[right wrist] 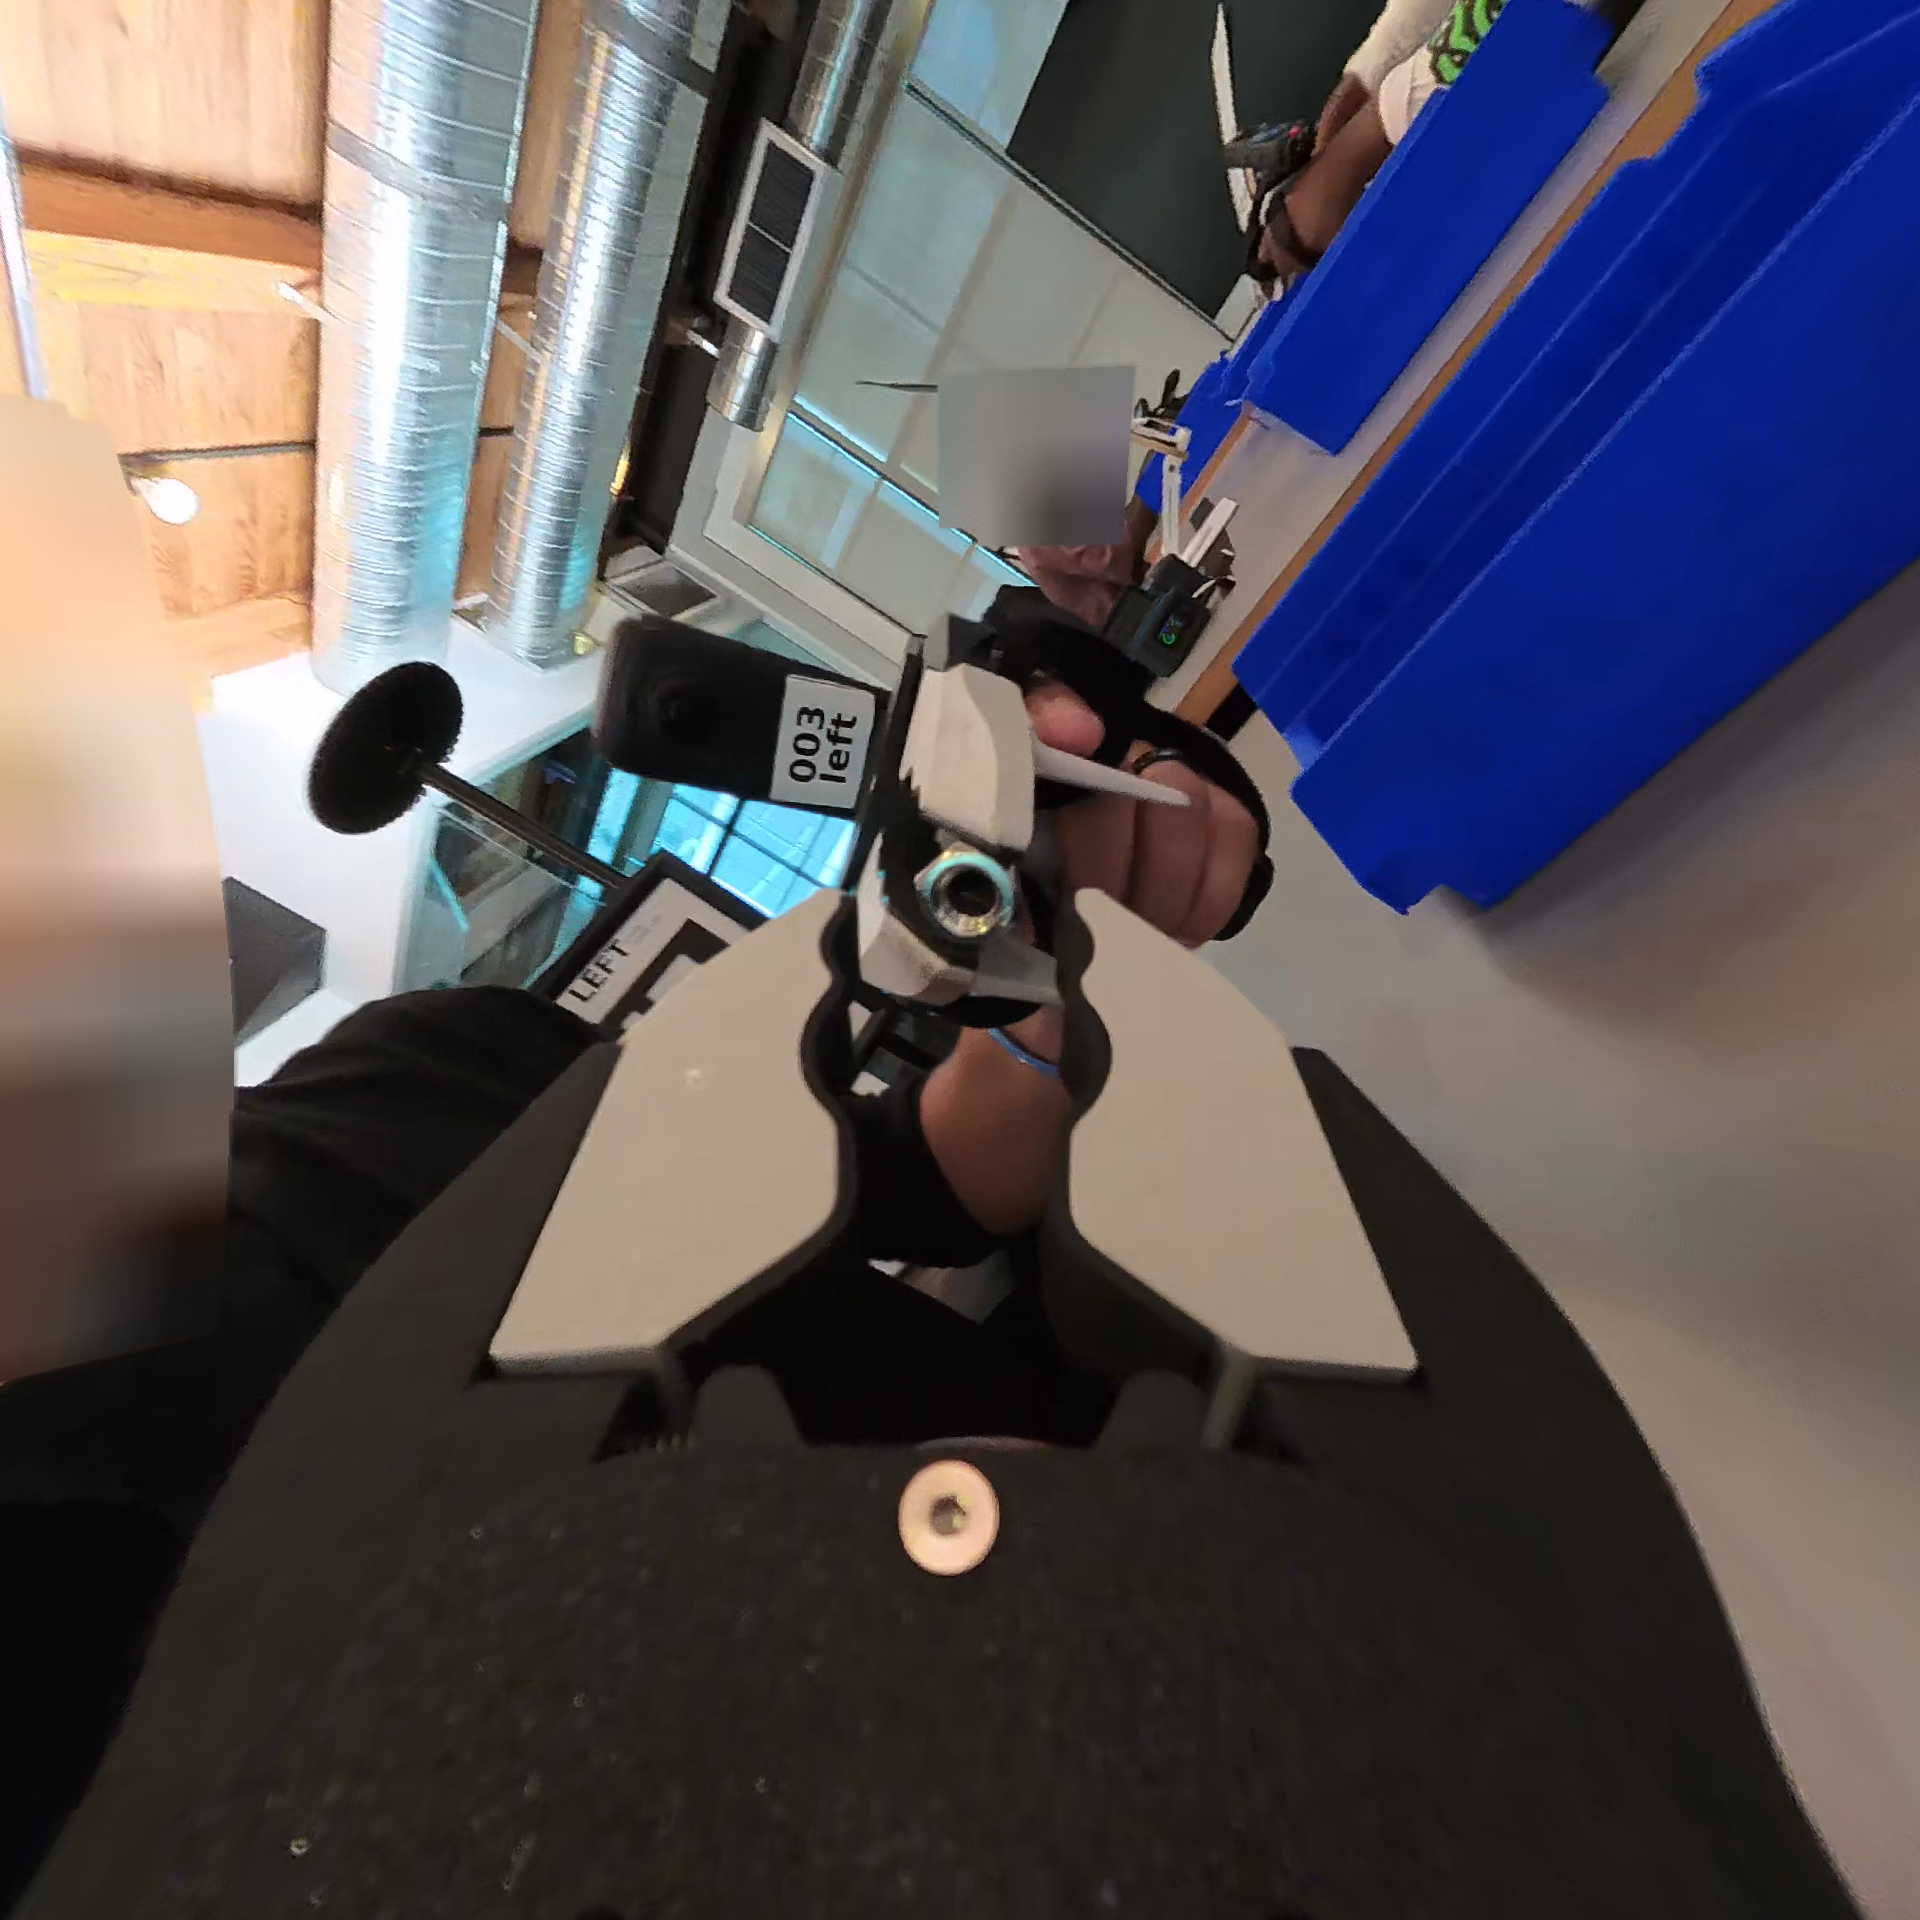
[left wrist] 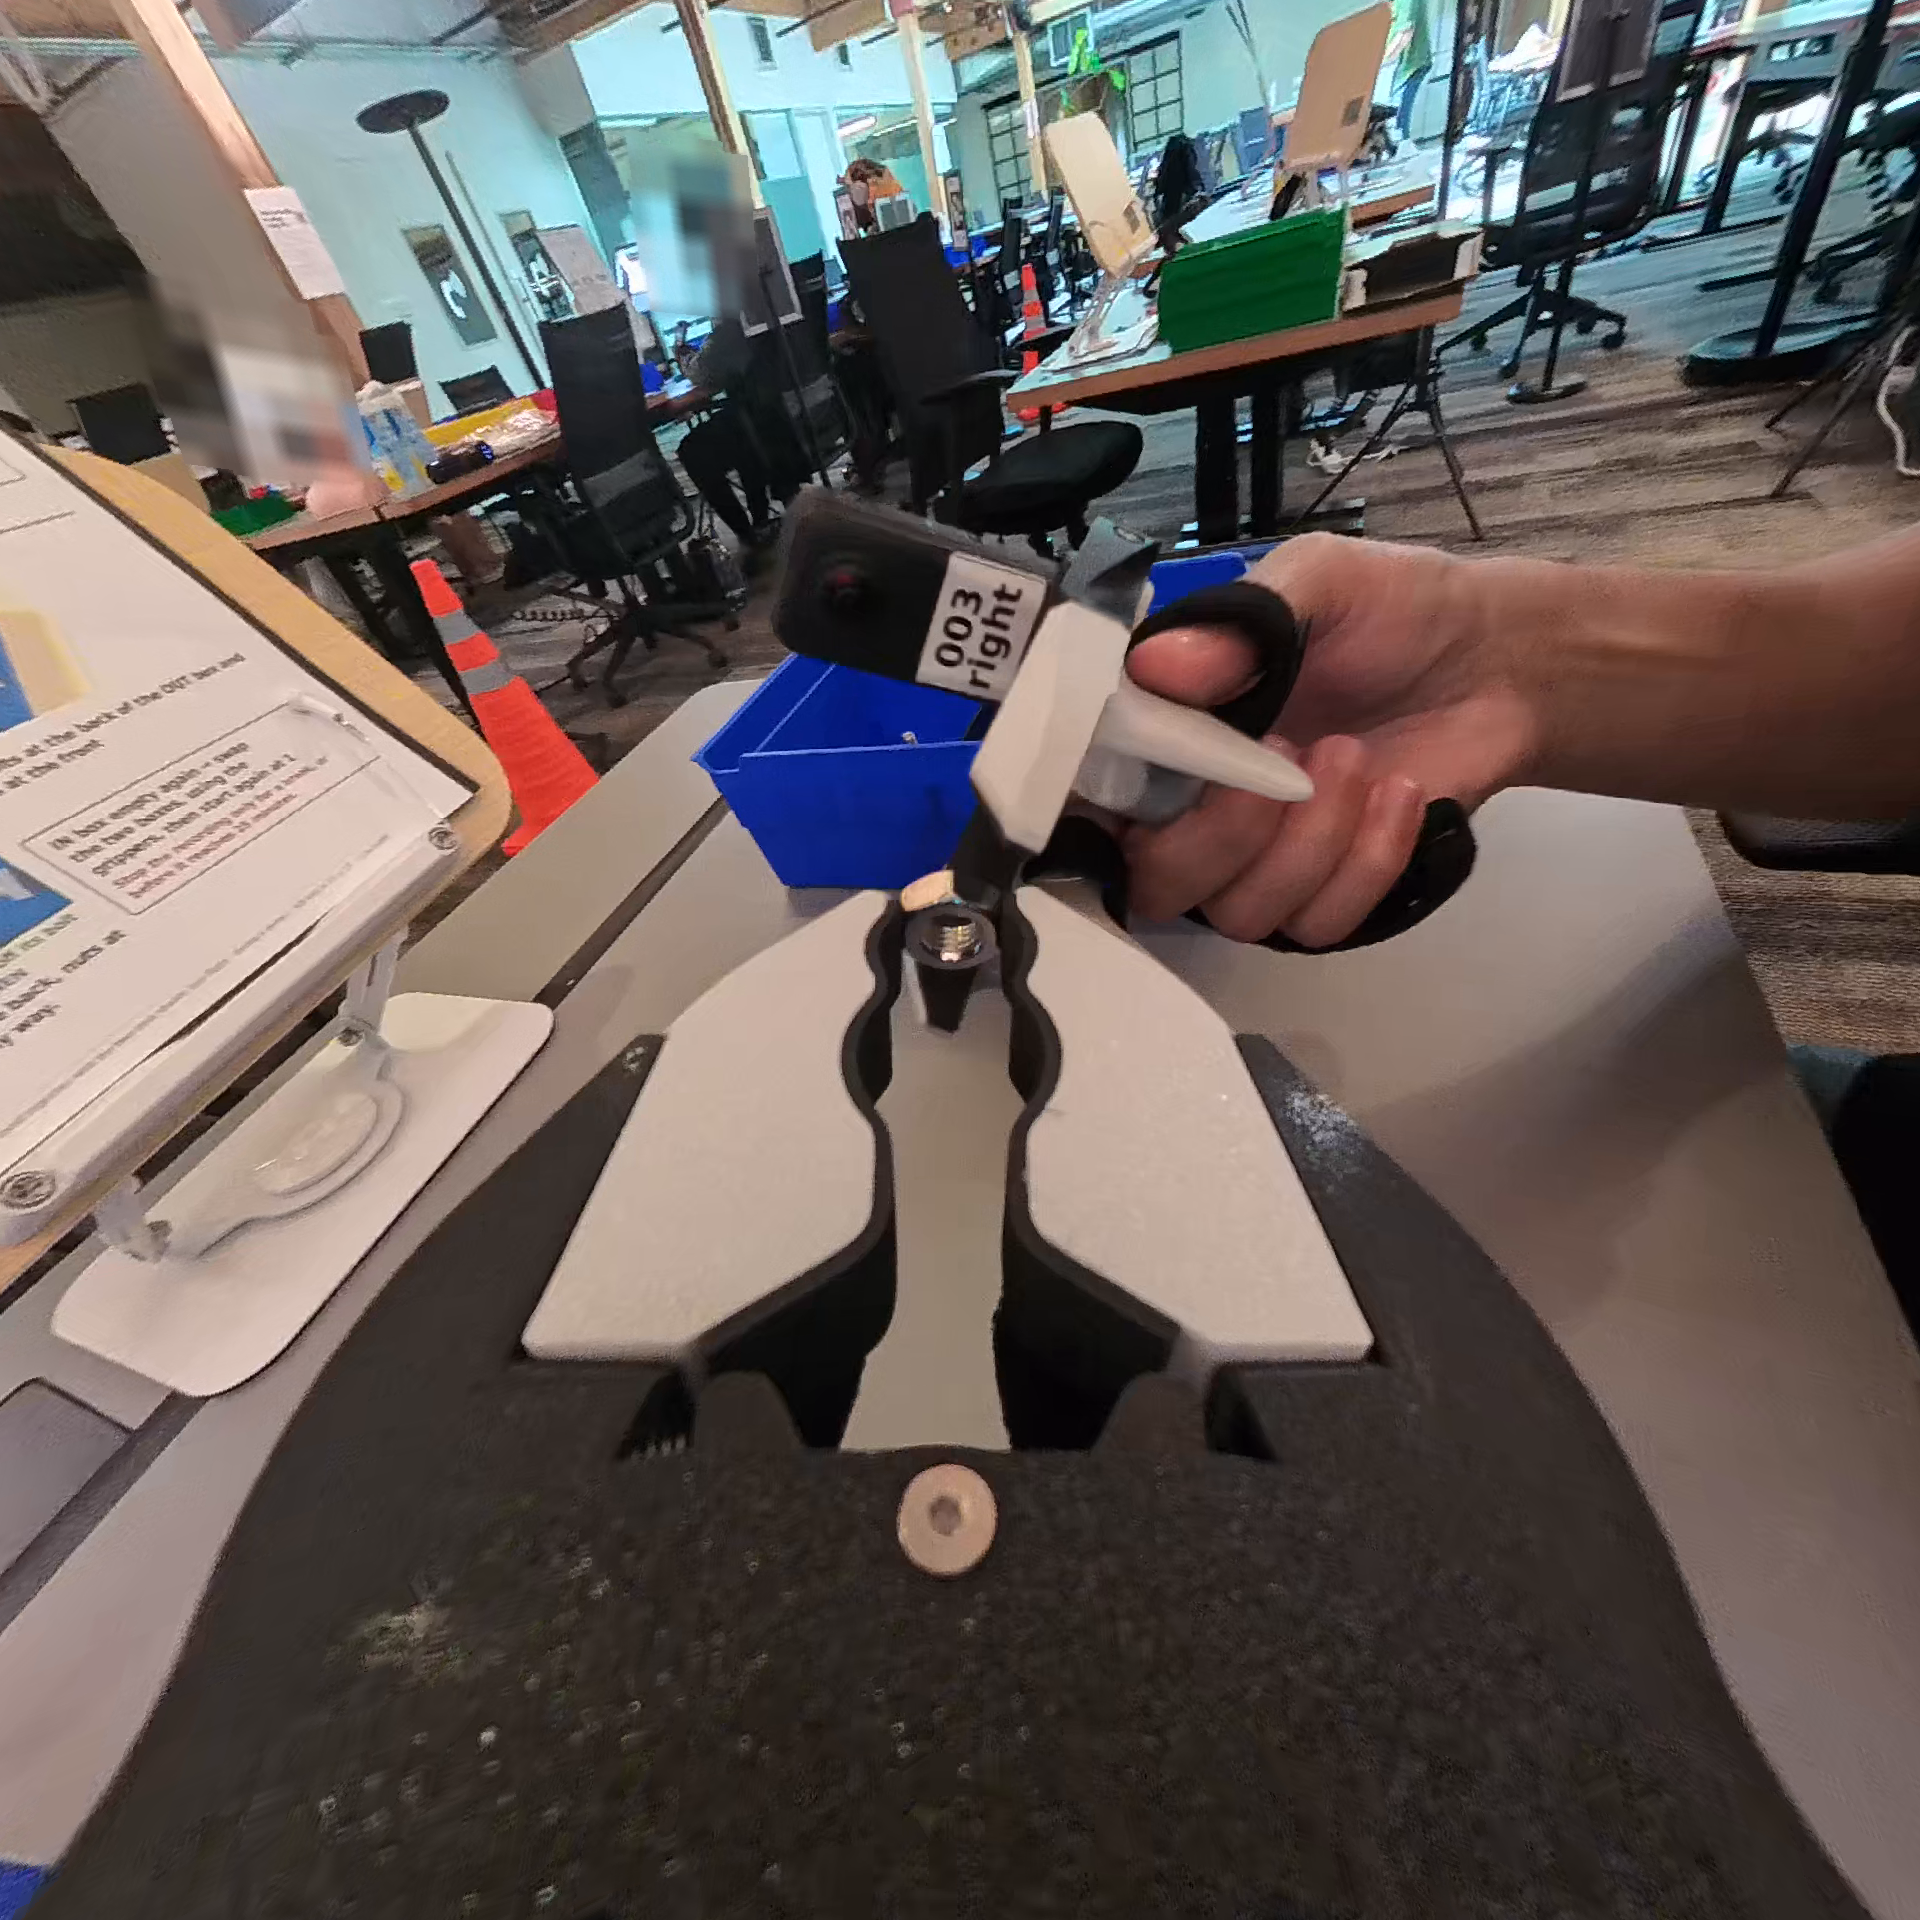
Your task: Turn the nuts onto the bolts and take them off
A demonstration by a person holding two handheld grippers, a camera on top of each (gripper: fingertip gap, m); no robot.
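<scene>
Two label-bearing grippers (left wrist: 951, 914) (right wrist: 956, 935), one bolt (left wrist: 956, 940).

- A big open room with long wooden desks (left wrist: 1236, 358) and black chairs (left wrist: 613, 457) fills the top of the left wrist view.
- An orange cone (left wrist: 499, 717) stands on the grey carpet (left wrist: 1621, 457) at middle left.
- Shiny silver pipes (right wrist: 416, 312) run under a wooden ceiling (right wrist: 166, 125), upper left of the right wrist view.
- Bright windows (right wrist: 727, 842) glow near the middle.

Open office — desks (left wrist: 1236, 353) (swivel chairs (left wrist: 613, 436))
</scene>
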